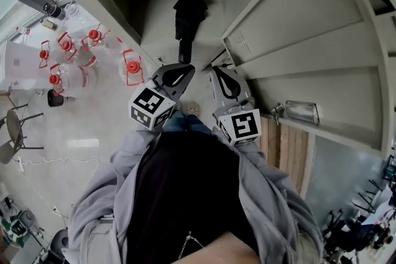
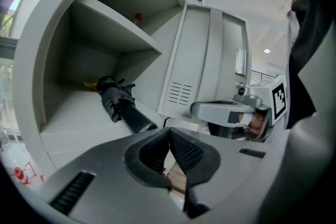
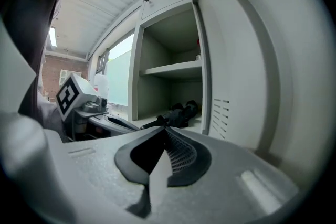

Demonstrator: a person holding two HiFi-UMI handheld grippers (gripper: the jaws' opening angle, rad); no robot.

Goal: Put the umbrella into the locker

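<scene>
A folded black umbrella lies on the floor of the open grey locker compartment, handle toward me. The left gripper view shows the umbrella beyond the jaws, and in the right gripper view the umbrella is deeper inside. My left gripper is shut and empty, just short of the handle end. My right gripper is beside it, also shut with nothing between its jaws. Neither gripper touches the umbrella. The locker door stands swung open to the right.
Several clear jars with red lids stand on the floor at left, near a chair. A clear bottle rests on a ledge at right. Above the umbrella is a shelf with a small red item. Something yellow lies behind the umbrella.
</scene>
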